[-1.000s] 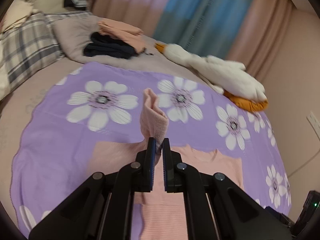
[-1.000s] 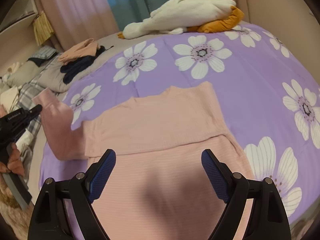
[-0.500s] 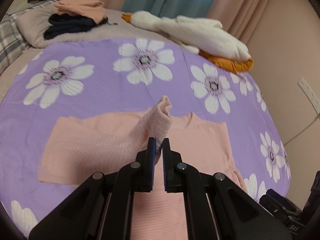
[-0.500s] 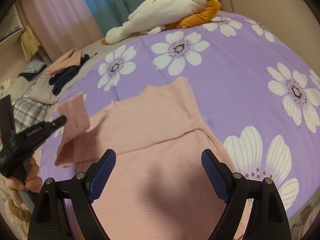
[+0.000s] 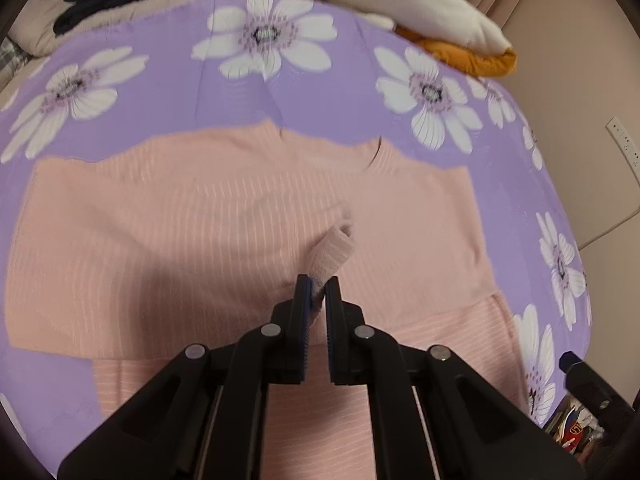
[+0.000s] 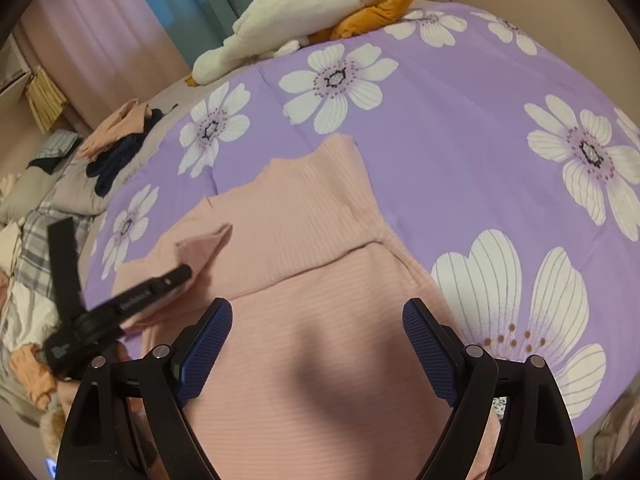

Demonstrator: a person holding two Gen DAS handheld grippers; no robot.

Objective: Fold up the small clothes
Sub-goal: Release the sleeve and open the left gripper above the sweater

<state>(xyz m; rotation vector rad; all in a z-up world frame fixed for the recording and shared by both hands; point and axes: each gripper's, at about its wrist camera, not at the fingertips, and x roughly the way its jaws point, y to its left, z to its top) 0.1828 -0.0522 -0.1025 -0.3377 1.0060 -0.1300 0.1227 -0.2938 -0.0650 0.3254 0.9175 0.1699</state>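
Across the bed (image 5: 168, 92) I see a purple sheet printed with white flowers. At the far left lie a plaid pillow (image 6: 36, 240) and a heap of dark and peach clothes (image 6: 116, 144); pink and teal curtains (image 6: 132, 20) hang behind, and a white plush goose (image 6: 304, 4) with orange feet rests at the far edge toward the right. A beige wall (image 5: 580, 80) with a socket closes the right side. My left tongs (image 5: 318, 286) are clamped on the cuff of a sleeve (image 5: 332, 252), held over the chest of the pink ribbed top (image 5: 180, 232). The top lies flat in the middle of the sheet, collar pointing away from me, hem toward me. My right tongs (image 6: 316, 344) hang spread wide above the lower body of the top, gripping nothing.
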